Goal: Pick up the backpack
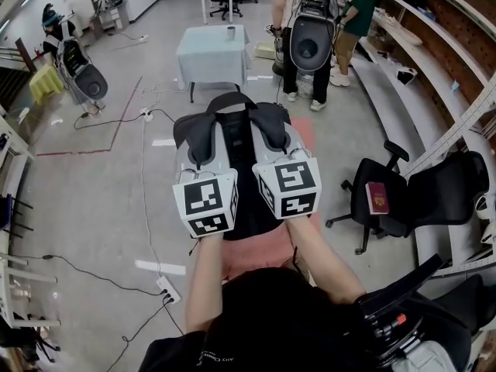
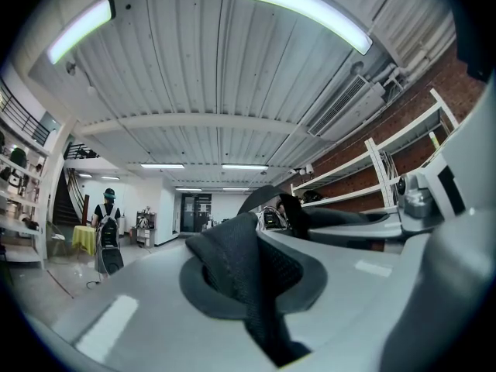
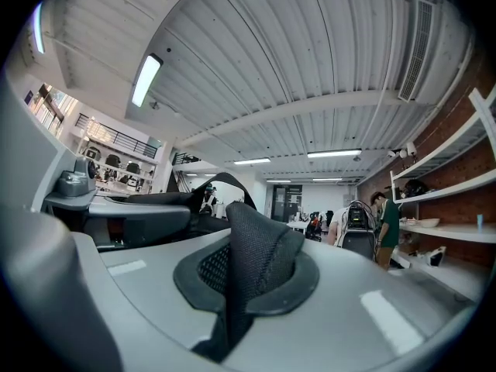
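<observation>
left gripper (image 1: 203, 183) pinched narrow on left strap (image 2: 249, 284), right gripper (image 1: 288, 178) on right strap (image 3: 249, 263); backpack (image 1: 246, 196) body extends toward 12 o'clock.

Bright, even indoor light fills the workshop. Long ceiling strip lights (image 2: 302, 6) burn white and slightly blown out in the left gripper view, and a further strip light (image 3: 146, 80) does the same in the right gripper view. In the head view the pale floor (image 1: 101, 208) shows only faint, soft shadows and a mild sheen. Both gripper views bend hard toward black, vignetted corners — the backpack strap (image 3: 252, 262) stays sharp in its mesh, while grey surfaces nearest the lens go soft. The head view bows at its edges too.
</observation>
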`<state>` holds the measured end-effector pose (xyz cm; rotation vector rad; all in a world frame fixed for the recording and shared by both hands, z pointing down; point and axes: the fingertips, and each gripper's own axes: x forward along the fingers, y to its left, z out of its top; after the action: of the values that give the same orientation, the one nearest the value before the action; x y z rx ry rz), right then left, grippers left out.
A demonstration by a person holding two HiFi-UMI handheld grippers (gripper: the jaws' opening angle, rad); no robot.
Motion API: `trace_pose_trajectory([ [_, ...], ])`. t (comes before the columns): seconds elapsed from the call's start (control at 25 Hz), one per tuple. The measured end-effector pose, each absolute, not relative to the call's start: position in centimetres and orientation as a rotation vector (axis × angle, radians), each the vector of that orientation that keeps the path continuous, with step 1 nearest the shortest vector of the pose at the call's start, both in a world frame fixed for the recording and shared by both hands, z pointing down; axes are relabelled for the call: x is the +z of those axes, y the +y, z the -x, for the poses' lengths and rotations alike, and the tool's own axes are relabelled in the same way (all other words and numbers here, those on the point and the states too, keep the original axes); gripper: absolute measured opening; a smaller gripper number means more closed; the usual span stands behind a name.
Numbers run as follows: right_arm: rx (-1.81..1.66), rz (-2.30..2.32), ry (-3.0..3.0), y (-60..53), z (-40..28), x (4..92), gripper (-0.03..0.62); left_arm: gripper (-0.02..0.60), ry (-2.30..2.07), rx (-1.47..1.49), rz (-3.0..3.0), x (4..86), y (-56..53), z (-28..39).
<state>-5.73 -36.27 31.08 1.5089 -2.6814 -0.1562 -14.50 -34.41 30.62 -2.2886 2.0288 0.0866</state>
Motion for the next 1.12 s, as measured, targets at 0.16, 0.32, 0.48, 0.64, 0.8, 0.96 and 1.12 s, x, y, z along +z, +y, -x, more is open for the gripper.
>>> trace_pose_trajectory([
  [0.16,-0.156,-1.514,-2.678,-36.8,5.7,31.2,0.029,0.026,2.028,0.076,2.285,30.7,-35.0,14.4],
  [0.32,-0.160,-1.520,-2.668,-37.2,5.3,31.4,0.029,0.026,2.018,0.067,2.292,30.9,-35.5,14.0],
  [0.48,-0.163,-1.545,-2.647,-37.3,5.2,31.5,0.029,0.026,2.013,0.063,2.301,31.0,-35.8,14.0],
  [0.64,-0.182,-1.536,-2.643,-37.9,5.6,31.2,0.029,0.026,2.029,0.059,2.285,30.8,-36.5,14.3],
  [0.8,-0.184,-1.535,-2.629,-38.0,5.7,31.5,0.029,0.026,2.019,0.048,2.292,31.3,-36.7,14.4],
  [0.96,-0.187,-1.541,-2.620,-38.2,5.4,31.8,0.029,0.026,2.015,0.047,2.304,31.6,-37.0,14.0],
  [1.12,-0.185,-1.537,-2.620,-38.3,5.0,31.9,0.029,0.026,2.011,0.041,2.302,31.5,-37.1,13.6],
])
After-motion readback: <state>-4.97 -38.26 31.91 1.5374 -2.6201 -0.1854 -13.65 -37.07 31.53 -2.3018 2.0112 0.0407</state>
